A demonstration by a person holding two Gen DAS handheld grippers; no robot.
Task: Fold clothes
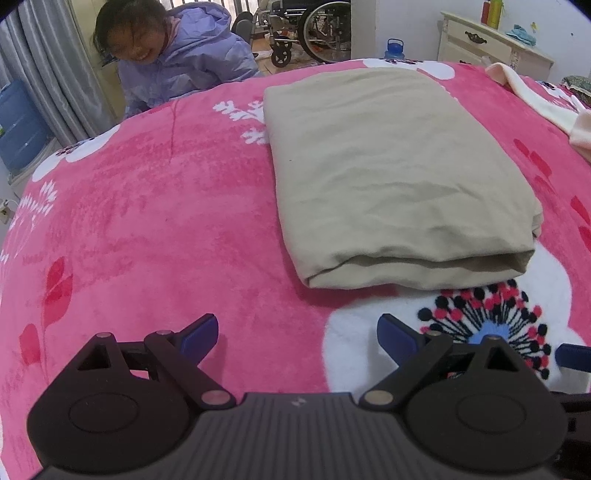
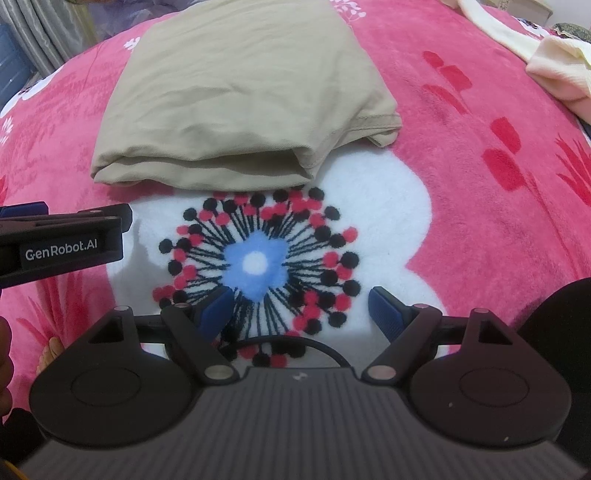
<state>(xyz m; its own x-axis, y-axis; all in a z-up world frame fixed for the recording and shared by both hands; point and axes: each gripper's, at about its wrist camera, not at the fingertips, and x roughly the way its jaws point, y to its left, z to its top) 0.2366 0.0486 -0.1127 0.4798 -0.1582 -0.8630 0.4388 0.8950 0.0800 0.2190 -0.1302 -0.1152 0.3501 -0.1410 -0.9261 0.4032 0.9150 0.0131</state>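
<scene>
Left wrist view, L to R: grey curtain [image 1: 44, 70] at far left, blue crate [image 1: 18, 122] under it. A person in a lilac jacket [image 1: 184, 55] leans at the far edge of the bed. Pink blanket [image 1: 147, 221] w/ white flowers covers the bed. Wheelchair [image 1: 310, 29] on the floor behind, blue jug [image 1: 394, 48] next to it. Beige garment [image 1: 388, 177] lies folded in a flat rectangle, right of centre, fold edge facing the camera, just beyond the big white flower print. Cream dresser [image 1: 491, 44] at back right w/ bottles on top. Cream cloth [image 1: 546, 107] bunched at the bed's right edge, well apart from the garment.

Left gripper [image 1: 297, 336]: blue pads spread wide, nothing between them, above bare blanket, short of the garment.

Right wrist view, L to R: left gripper's black body pokes in from the left, "GenRobot.AI" on it. Garment [image 2: 236, 96] fills top centre, its layered near edge touching the top of the flower print [image 2: 258, 266]. Cream cloth [image 2: 554, 70] top right.

Right gripper [image 2: 301, 310]: released, fingers apart, empty, over the flower centre, near the garment but not touching.
</scene>
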